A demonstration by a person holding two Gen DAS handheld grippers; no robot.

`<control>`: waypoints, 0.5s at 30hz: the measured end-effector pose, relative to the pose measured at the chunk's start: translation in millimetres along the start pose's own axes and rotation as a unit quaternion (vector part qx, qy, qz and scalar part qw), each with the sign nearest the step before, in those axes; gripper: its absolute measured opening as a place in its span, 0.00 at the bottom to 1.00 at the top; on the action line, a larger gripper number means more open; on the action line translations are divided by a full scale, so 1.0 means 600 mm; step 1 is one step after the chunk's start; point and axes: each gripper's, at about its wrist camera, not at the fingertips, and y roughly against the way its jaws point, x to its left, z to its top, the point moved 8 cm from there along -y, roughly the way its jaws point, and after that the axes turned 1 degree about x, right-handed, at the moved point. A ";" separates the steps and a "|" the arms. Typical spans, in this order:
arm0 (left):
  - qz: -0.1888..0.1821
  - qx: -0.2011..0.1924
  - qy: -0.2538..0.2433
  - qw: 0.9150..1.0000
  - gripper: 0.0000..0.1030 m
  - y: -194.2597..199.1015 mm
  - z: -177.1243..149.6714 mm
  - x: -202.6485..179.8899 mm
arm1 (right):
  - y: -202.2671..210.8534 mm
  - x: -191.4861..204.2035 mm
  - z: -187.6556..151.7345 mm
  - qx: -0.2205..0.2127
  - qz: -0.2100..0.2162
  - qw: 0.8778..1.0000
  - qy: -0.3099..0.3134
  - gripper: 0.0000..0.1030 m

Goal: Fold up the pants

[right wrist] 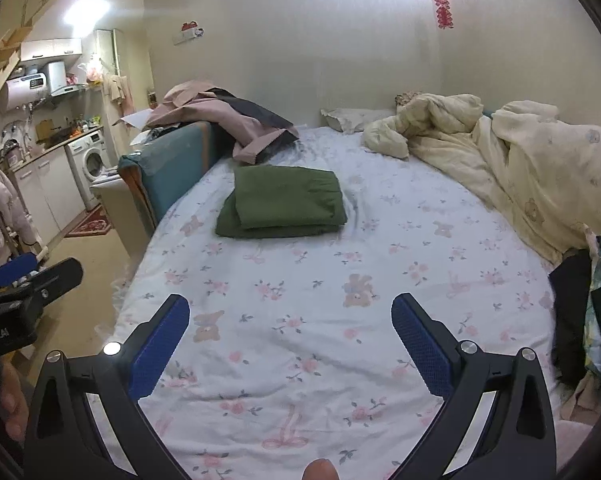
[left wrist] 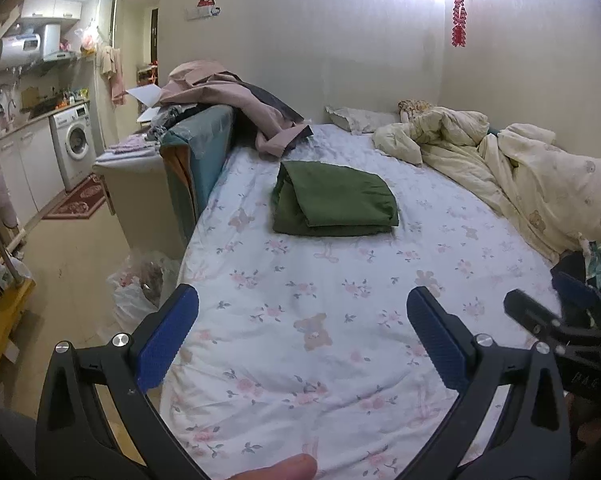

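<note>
The green pants [left wrist: 332,200] lie folded into a compact rectangle on the flowered bed sheet [left wrist: 300,300], toward the far left part of the bed. In the right wrist view the same folded pants [right wrist: 282,202] sit well ahead of the fingers. My left gripper [left wrist: 302,316] hangs over the near part of the sheet, open wide, nothing between its blue pads. My right gripper [right wrist: 290,320] is likewise open and empty above the sheet, well short of the pants. Each gripper shows at the edge of the other's view.
A rumpled cream quilt [left wrist: 512,168] fills the right side of the bed, with a pillow [left wrist: 352,118] at the head. Pink and dark clothes [left wrist: 236,100] are heaped on a teal sofa back [left wrist: 204,148] to the left. Dark garments [right wrist: 576,312] lie at the bed's right edge. Beyond the left edge lies the floor, then a kitchen.
</note>
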 end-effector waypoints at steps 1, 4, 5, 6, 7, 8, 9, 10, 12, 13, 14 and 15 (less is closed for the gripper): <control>0.001 0.000 -0.002 1.000 1.00 -0.001 -0.001 0.000 | 0.001 -0.002 0.001 0.000 0.001 1.000 -0.004 1.00; -0.003 0.004 0.001 1.000 1.00 -0.004 -0.004 0.000 | 0.001 -0.009 0.002 0.001 -0.001 1.000 -0.012 1.00; -0.002 0.005 0.002 1.000 1.00 -0.005 -0.004 0.002 | 0.001 -0.009 0.003 0.001 0.000 1.000 -0.012 1.00; -0.001 0.004 0.003 1.000 1.00 -0.005 -0.004 0.004 | 0.001 -0.008 0.001 0.002 -0.001 1.000 -0.012 1.00; -0.001 0.002 0.004 1.000 1.00 -0.005 -0.004 0.004 | 0.000 -0.008 0.001 0.003 -0.003 1.000 -0.012 1.00; -0.002 0.002 0.005 1.000 1.00 -0.005 -0.004 0.004 | 0.001 -0.009 0.002 0.001 -0.003 1.000 -0.013 1.00; -0.004 0.002 0.006 1.000 1.00 -0.005 -0.004 0.004 | 0.001 -0.009 0.001 0.001 -0.002 1.000 -0.013 1.00; -0.005 0.003 0.007 1.000 1.00 -0.005 -0.005 0.004 | 0.000 -0.010 0.001 0.001 -0.002 1.000 -0.014 1.00; -0.006 0.005 0.007 1.000 1.00 -0.006 -0.007 0.003 | -0.001 -0.011 0.000 0.001 -0.002 1.000 -0.016 1.00; -0.006 0.006 0.005 1.000 1.00 -0.006 -0.007 0.003 | -0.001 -0.011 0.000 0.001 -0.002 1.000 -0.016 1.00; -0.006 0.006 0.005 1.000 1.00 -0.006 -0.008 0.003 | -0.001 -0.011 0.000 0.002 -0.003 1.000 -0.014 1.00; -0.006 0.005 0.006 1.000 1.00 -0.006 -0.008 0.003 | -0.001 -0.011 -0.001 0.002 -0.005 1.000 -0.012 1.00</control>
